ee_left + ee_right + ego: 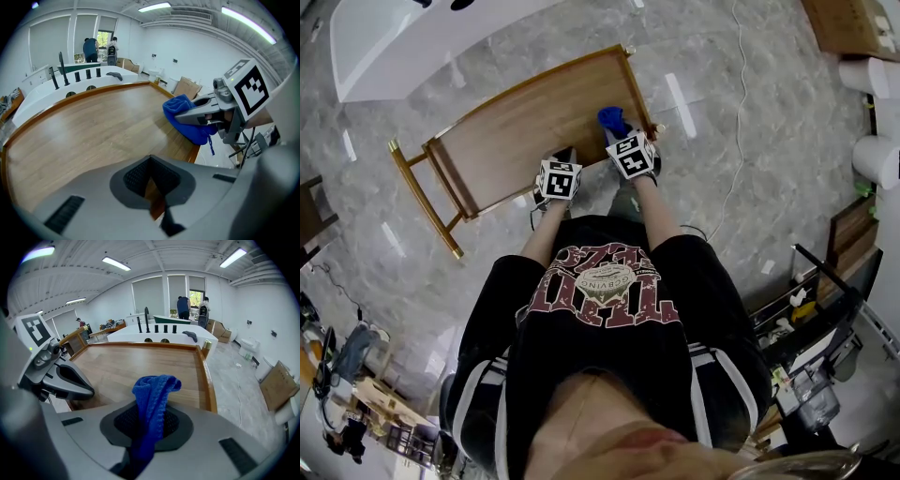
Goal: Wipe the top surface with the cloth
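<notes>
The wooden table top (525,131) with a gold frame lies in front of me. A blue knitted cloth (612,119) sits over its near right corner, with my right gripper (619,133) shut on it. In the right gripper view the cloth (152,397) stands bunched up out of the shut jaws above the wood (136,364). My left gripper (562,157) hovers at the near edge, just left of the right one, shut and holding nothing. From the left gripper view the cloth (183,121) hangs under the right gripper (201,111) at the table's edge.
A white counter (412,37) with black fixtures (156,328) stands beyond the table's far side. Two people (190,305) stand far back by a window. A shelf rack (820,300) is at my right, and a cable (737,141) runs over the marble floor.
</notes>
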